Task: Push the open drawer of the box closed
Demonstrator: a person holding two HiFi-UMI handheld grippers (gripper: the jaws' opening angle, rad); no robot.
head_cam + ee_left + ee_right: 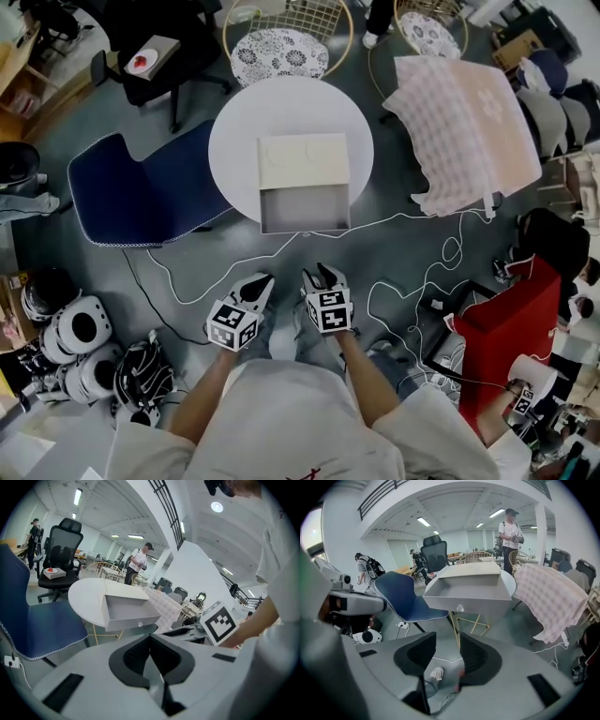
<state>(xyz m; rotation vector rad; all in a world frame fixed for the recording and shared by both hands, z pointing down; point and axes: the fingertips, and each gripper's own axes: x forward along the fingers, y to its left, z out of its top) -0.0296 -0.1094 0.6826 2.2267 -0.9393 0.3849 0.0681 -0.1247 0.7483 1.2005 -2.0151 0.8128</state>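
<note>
A cream box (303,161) sits on the round white table (234,141), its grey drawer (305,211) pulled out toward me past the table's edge. The drawer is empty, with a small knob (460,607) on its front. In the head view both grippers hang side by side below the table, short of the drawer. The left gripper (261,283) has its pads together with nothing between them, and its own view has the drawer (126,613) ahead and to the left. The right gripper (323,275) stands open and empty, floor showing between its pads, with the drawer (466,597) straight ahead.
A blue chair (141,192) stands left of the table and a pink checked cloth (464,127) drapes a chair on the right. White cable (412,281) trails over the floor. Helmets (80,328) lie at the lower left, a red box (511,323) at the right. Wire chairs (281,47) stand behind.
</note>
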